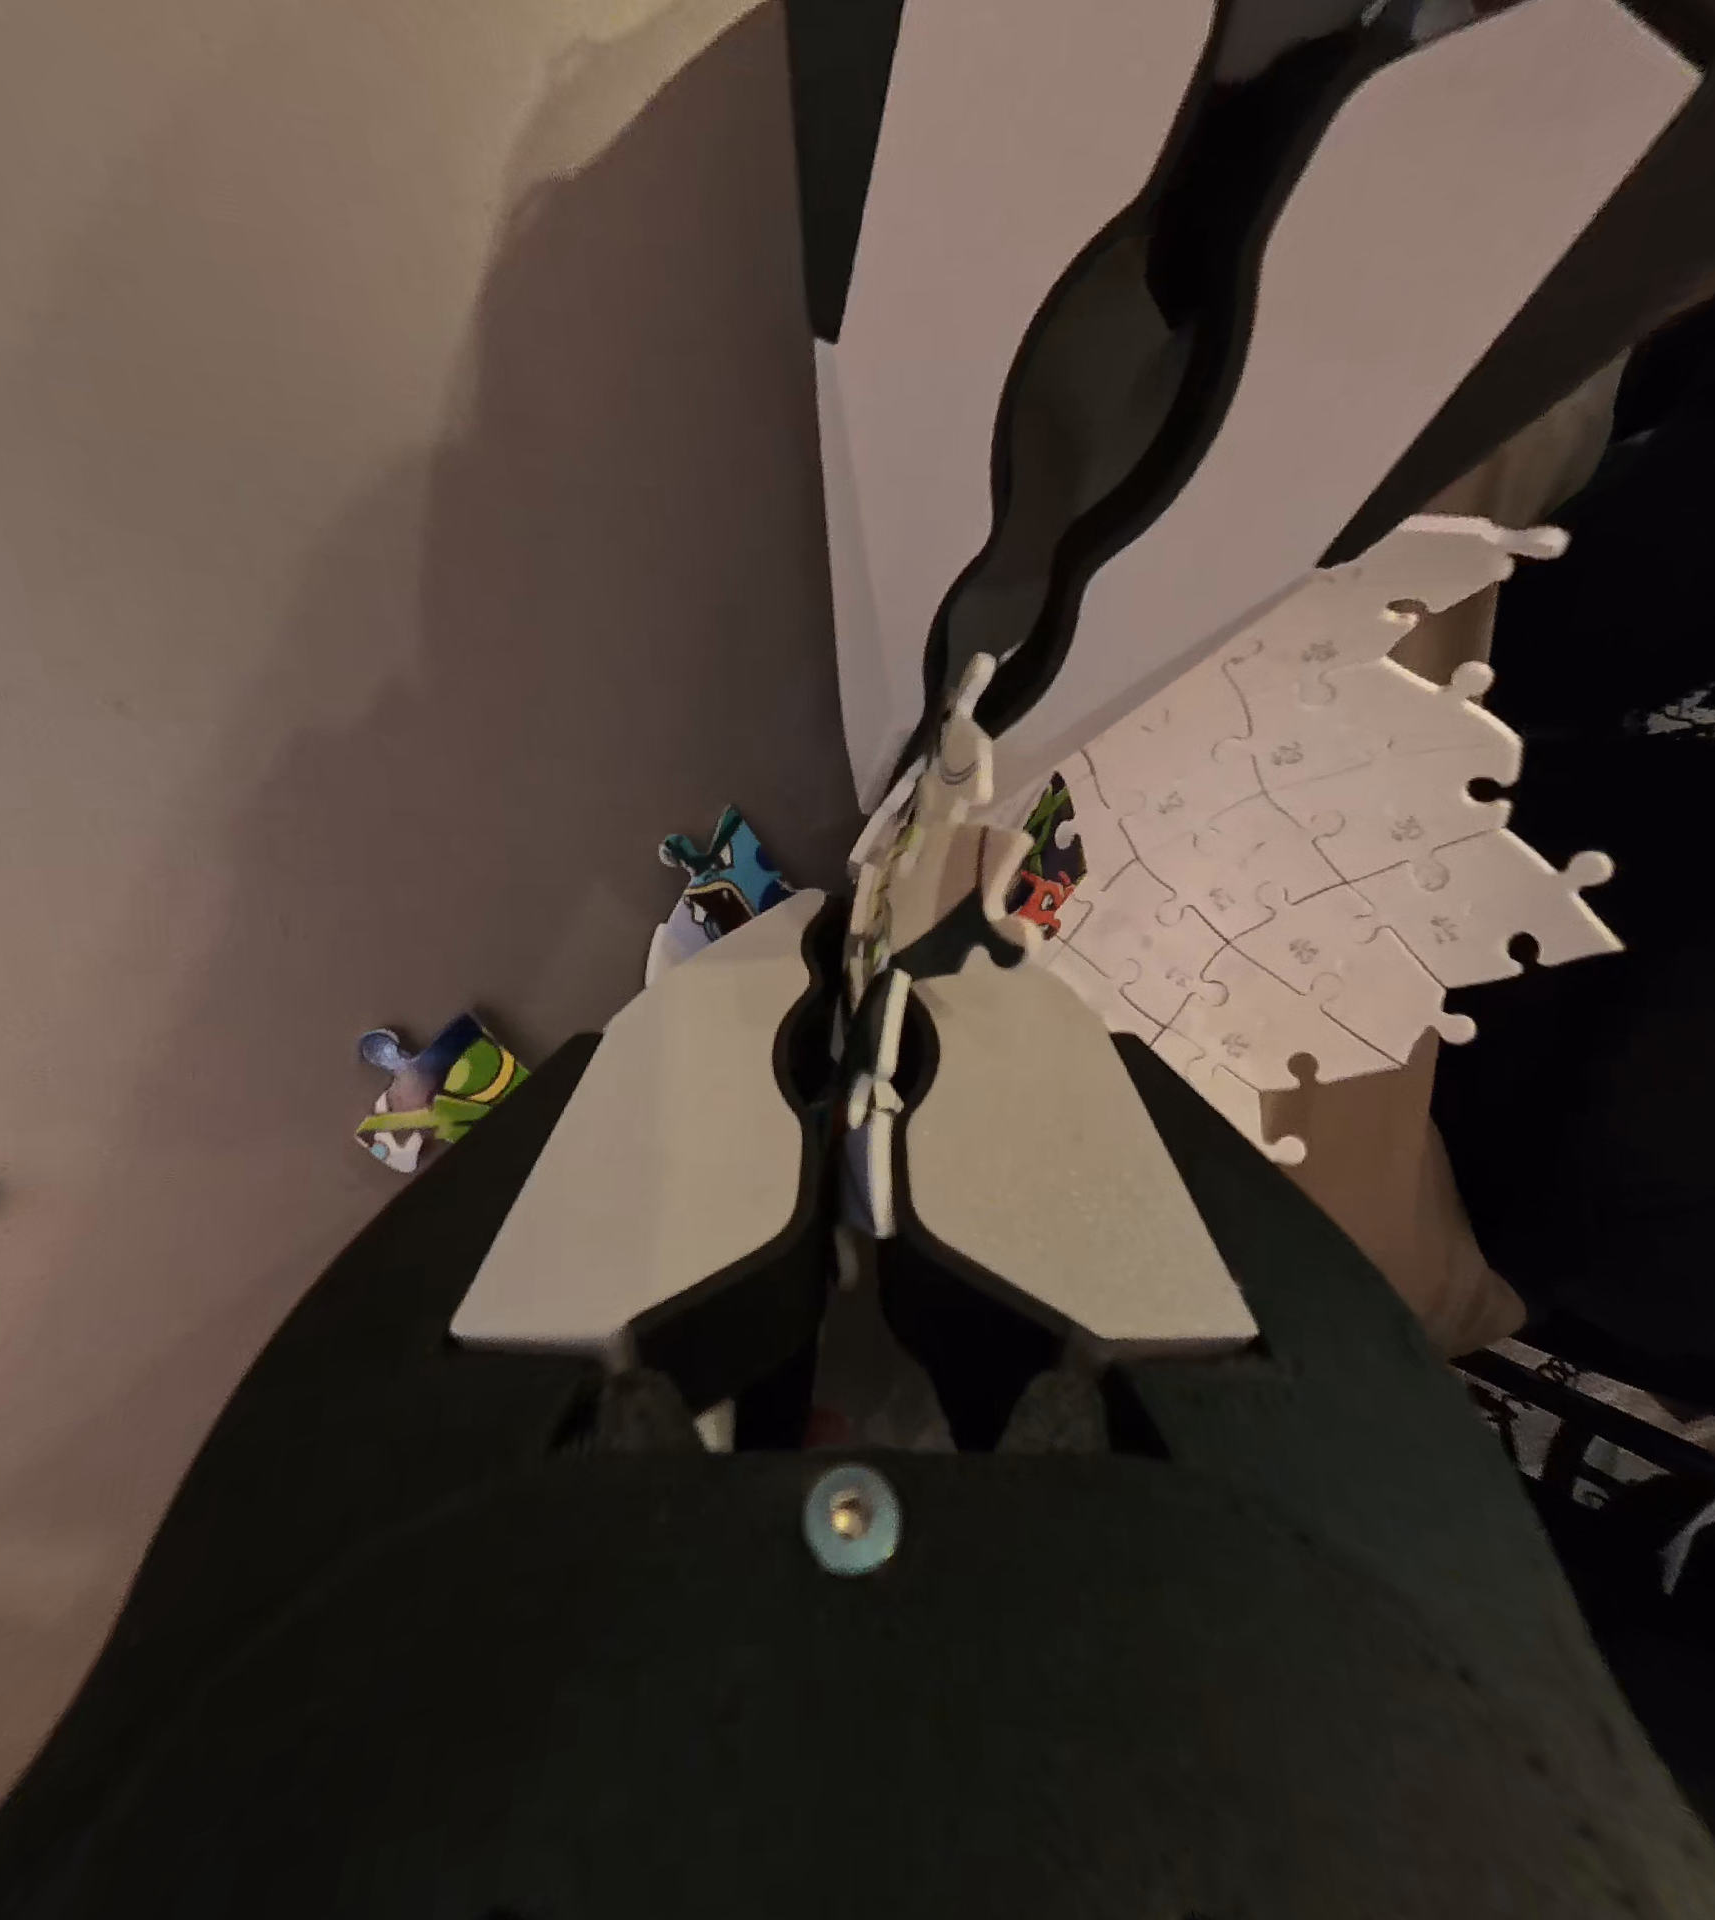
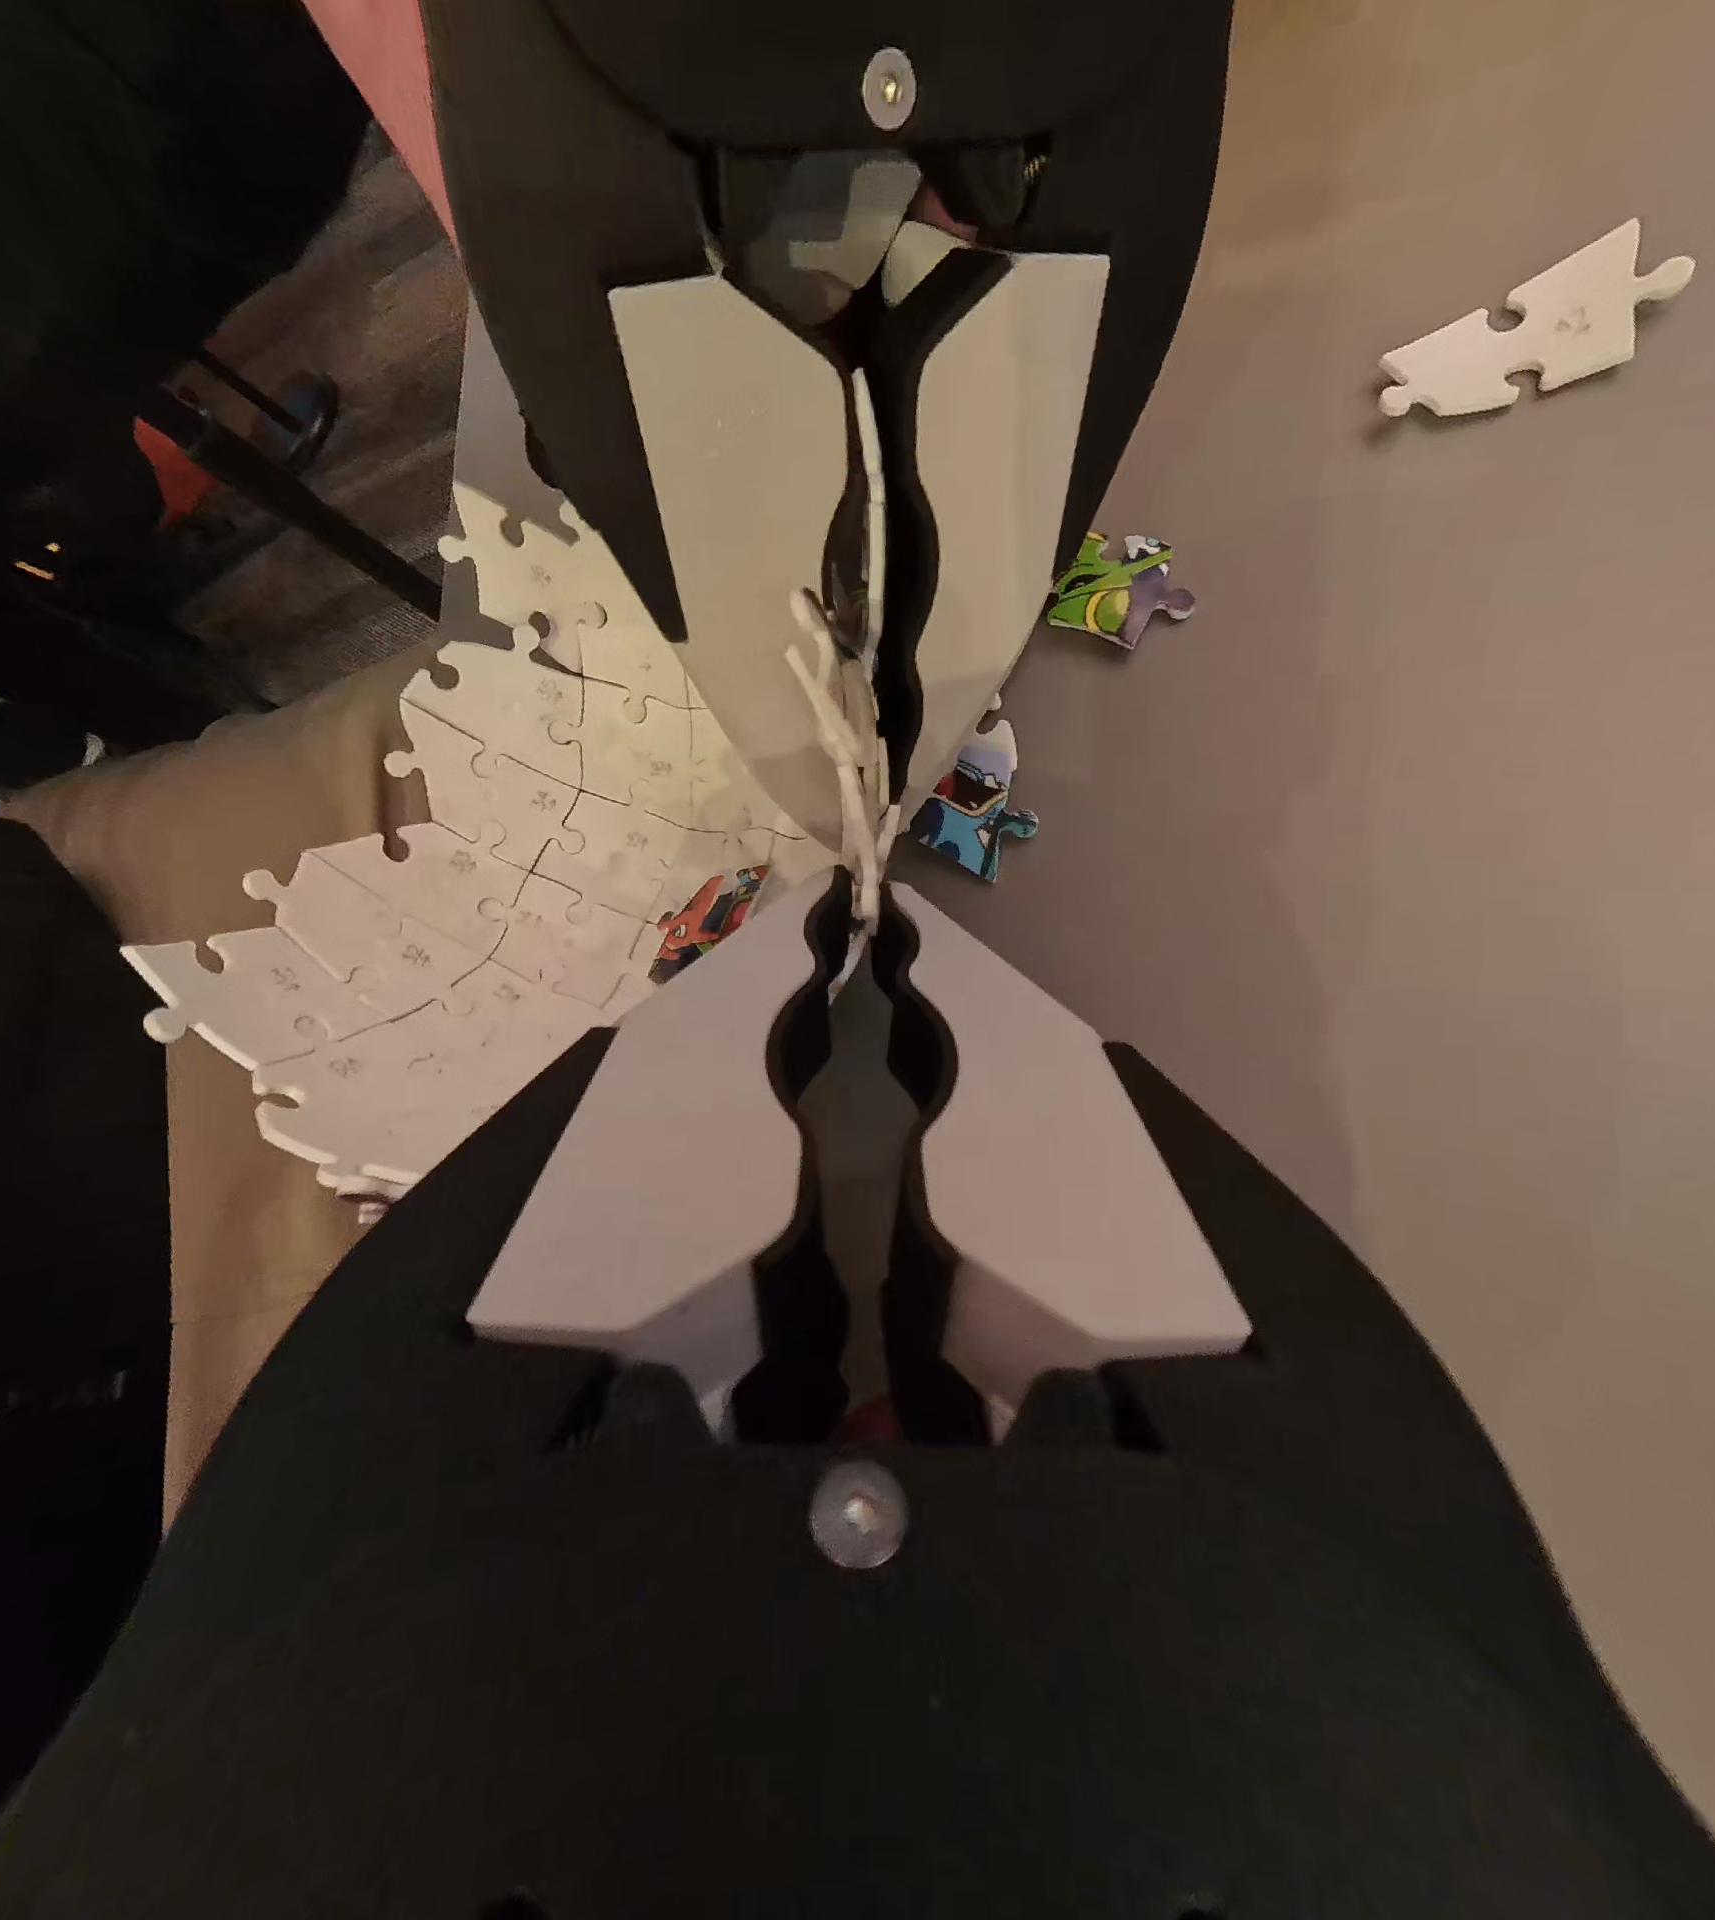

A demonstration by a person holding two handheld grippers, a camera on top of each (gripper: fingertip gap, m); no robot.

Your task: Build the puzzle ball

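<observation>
The partial puzzle ball [image 1: 1352, 831] is a curved shell of joined pieces with its white inside facing me; it also shows in the right wrist view [image 2: 520, 852]. My left gripper [image 1: 858, 935] is shut on the shell's rim, which runs edge-on deep between its fingers. My right gripper [image 2: 868, 904] comes in from the opposite side, tip to tip with the left, and is shut on a white puzzle piece [image 1: 962, 743] at that same rim. Where the piece ends and the shell begins is hidden by the fingers.
Loose pieces lie on the beige table [image 2: 1455, 935]: a blue one [image 2: 978, 810], a green one [image 2: 1118, 587], and two joined white face-down ones [image 2: 1539, 322]. The table edge and dark floor with a black frame [image 2: 292, 488] lie beyond the shell. Less than 4 cm separates the two grippers' tips.
</observation>
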